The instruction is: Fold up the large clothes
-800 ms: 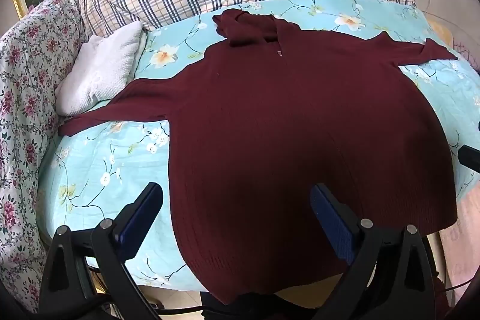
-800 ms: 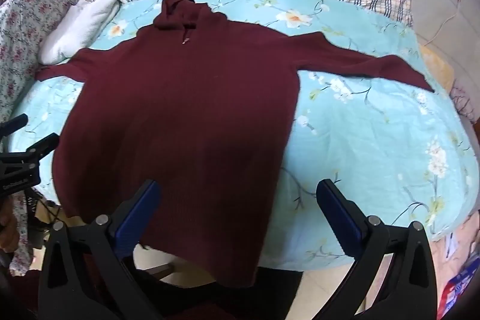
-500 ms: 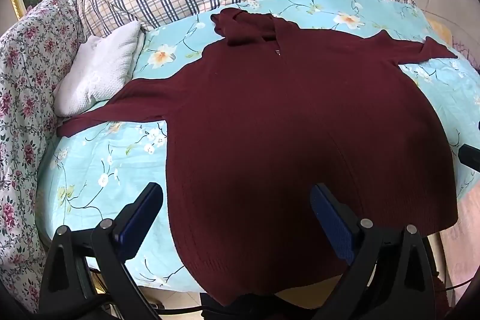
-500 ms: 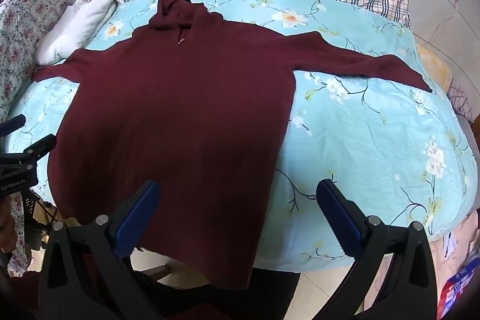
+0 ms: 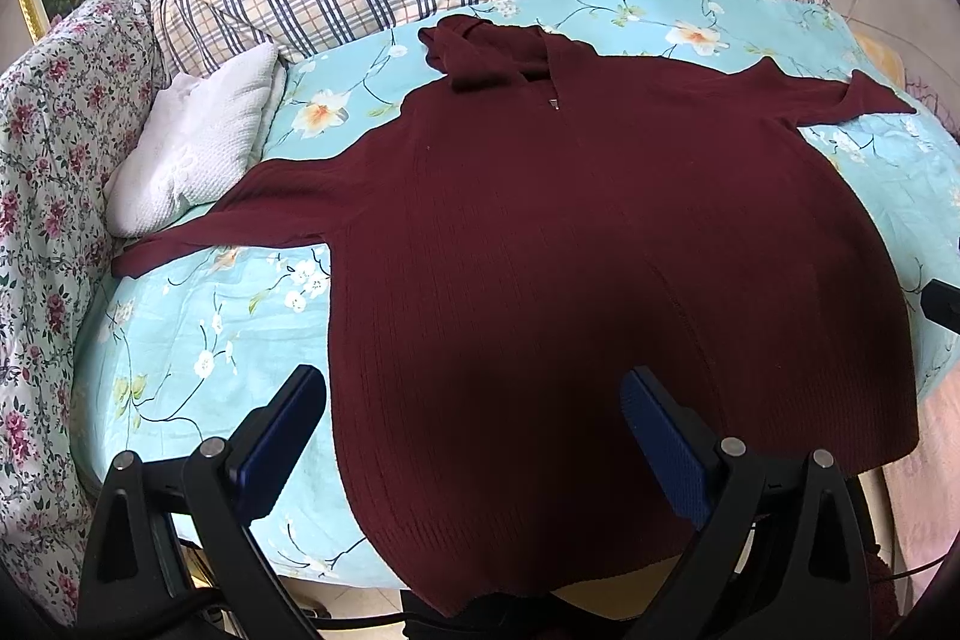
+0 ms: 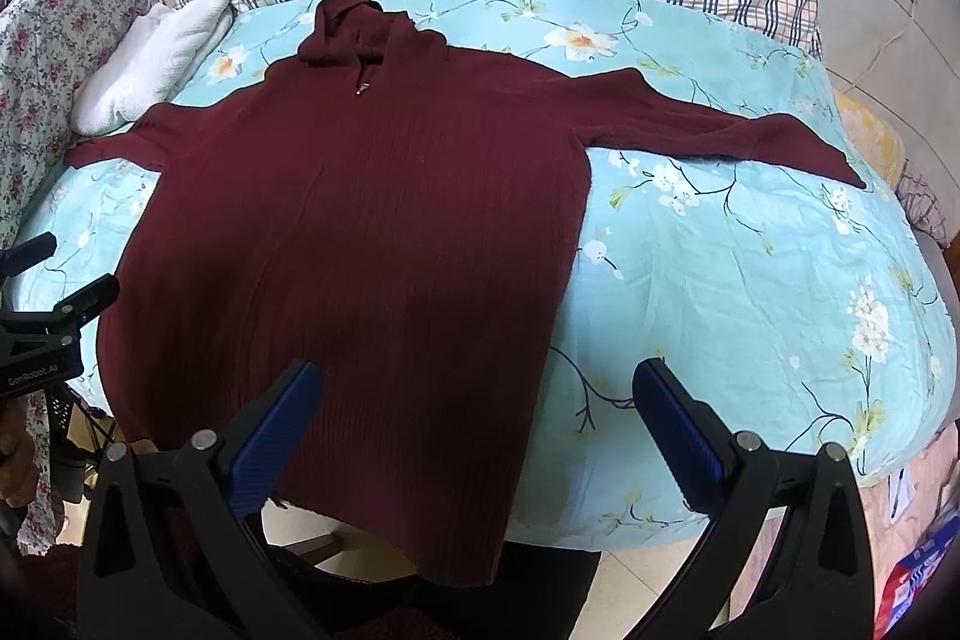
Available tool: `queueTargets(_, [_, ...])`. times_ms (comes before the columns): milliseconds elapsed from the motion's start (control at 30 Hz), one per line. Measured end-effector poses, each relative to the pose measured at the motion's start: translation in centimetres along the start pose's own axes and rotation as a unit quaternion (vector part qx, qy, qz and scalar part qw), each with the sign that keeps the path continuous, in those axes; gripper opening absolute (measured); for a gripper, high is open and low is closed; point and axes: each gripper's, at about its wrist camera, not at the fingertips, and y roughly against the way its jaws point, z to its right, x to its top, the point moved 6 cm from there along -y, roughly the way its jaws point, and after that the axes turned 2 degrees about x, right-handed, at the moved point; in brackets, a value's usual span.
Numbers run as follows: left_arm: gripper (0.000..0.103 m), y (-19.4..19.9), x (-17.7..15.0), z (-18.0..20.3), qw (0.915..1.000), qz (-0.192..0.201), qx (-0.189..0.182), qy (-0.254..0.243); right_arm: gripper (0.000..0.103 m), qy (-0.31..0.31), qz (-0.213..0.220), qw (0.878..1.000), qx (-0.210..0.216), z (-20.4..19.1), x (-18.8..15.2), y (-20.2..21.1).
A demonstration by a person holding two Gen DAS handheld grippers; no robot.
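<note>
Both the left gripper (image 5: 474, 430) and right gripper (image 6: 480, 412) hover fully open, empty. The sweater (image 5: 570, 250) hem overhangs the bed's (image 6: 750, 280) near edge (a one-layer pinch could drag it off).

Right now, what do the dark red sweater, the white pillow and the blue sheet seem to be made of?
Dark red sweater: a matte knit, perhaps wool or acrylic; fine vertical ribs show near the hem.
White pillow: its cover looks like a textured woven cotton, with a bumpy waffle-like surface.
Blue sheet: thin, smooth printed fabric with flowers, likely cotton or polyester; it lies in soft creases.
</note>
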Motion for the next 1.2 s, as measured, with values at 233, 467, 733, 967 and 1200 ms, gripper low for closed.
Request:
queueTargets(233, [0.099,-0.4,0.1,0.1,0.9999,-0.008,-0.007,0.0,0.103,-0.01,0.0,1.0,0.005,0.4,-0.2,-0.3])
queueTargets(467, [0.099,-1.3,0.3,0.3,0.9998,-0.013,-0.001,-0.013,0.103,-0.018,0.0,1.0,0.011,0.5,0.0,-0.7])
queueTargets(733, [0.099,-1.2,1.3,0.1,1.0,0.001,-0.001,-0.006,0.103,-0.034,0.011,0.999,0.026,1.3,0.8,-0.7])
queueTargets(967, [0.099,-1.6,1.7,0.4,1.0,0.006,-0.006,-0.003,0.103,-0.045,0.012,0.998,0.041,1.5,1.2,-1.1])
queueTargets(1200, [0.099,-2.0,2.5,0.5,0.9998,0.017,-0.009,0.004,0.103,-0.048,0.018,0.998,0.042,1.9,1.6,-1.4])
